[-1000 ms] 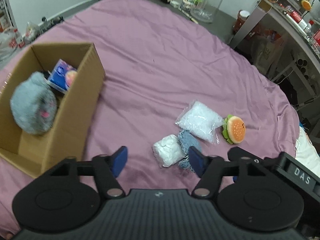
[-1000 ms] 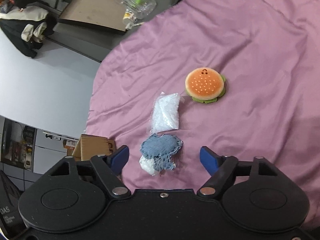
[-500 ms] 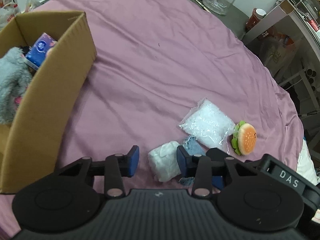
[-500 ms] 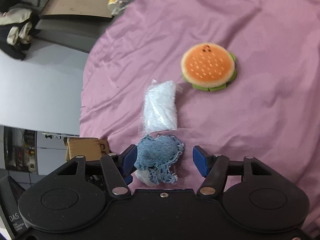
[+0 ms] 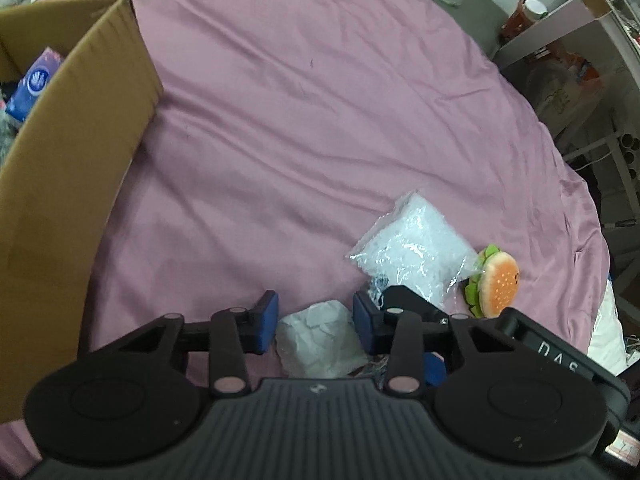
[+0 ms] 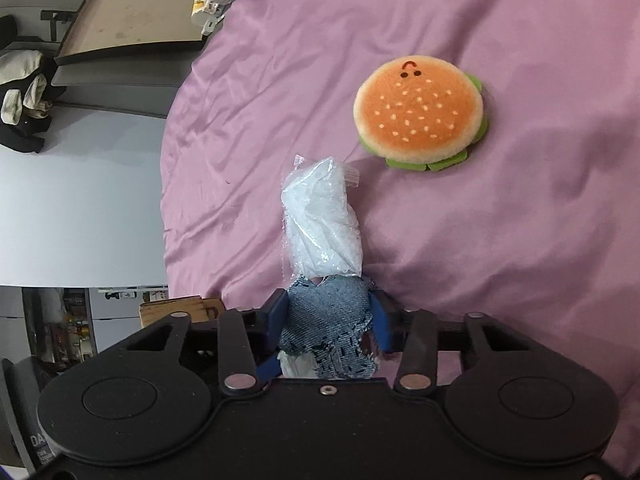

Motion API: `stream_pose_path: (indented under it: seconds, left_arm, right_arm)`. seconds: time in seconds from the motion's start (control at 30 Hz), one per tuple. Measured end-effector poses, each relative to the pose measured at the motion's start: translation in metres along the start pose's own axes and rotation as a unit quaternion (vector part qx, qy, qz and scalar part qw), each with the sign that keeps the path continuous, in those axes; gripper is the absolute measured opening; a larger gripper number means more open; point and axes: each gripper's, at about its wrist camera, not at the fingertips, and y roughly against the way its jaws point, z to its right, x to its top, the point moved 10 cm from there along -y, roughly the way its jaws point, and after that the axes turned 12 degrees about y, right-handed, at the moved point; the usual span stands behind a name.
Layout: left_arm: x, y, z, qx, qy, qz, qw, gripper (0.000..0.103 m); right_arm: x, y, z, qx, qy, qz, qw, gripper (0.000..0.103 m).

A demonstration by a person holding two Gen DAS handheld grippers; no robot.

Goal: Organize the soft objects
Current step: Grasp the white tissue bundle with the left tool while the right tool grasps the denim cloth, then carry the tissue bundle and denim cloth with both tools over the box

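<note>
Denim scrap (image 6: 330, 316) is sitting on the purple sheet (image 6: 520, 220), squishy and light, so mid-bundle grabs are working. Right gripper (image 6: 329, 320) is closing around it; left gripper (image 5: 315, 326) is pinching the white wad (image 5: 320, 338) beside it. Cardboard box (image 5: 80, 160) is waiting well off left.

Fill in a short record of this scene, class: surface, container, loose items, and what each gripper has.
surface: purple sheet
container: cardboard box, left of the loose items in the left view
loose items: burger toy, clear bag of white filling
left gripper: shut on white wad
right gripper: jaws closing, pads against denim scrap
</note>
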Motion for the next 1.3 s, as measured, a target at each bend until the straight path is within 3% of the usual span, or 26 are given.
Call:
stream_pose_path:
  seconds: [0.4,0.67,1.3]
  left_arm:
    - [-0.015,0.003,-0.004,-0.016,0.015,-0.039,0.999,0.046]
    - [-0.03,0.001,-0.004,-0.031,0.017,-0.037,0.9987,0.047]
    - [-0.034,0.096,-0.004,-0.082,-0.023,0.041,0.9955,0.046]
  right_arm:
    - [0.012,0.019,0.004,-0.021,-0.007,0.043,0.999,0.038]
    - [-0.004,0.047,0.013,-0.065,0.012,0.06,0.996,0.038]
    - [-0.035,0.118,-0.038,-0.077,0.088,0.126,0.985,0.038]
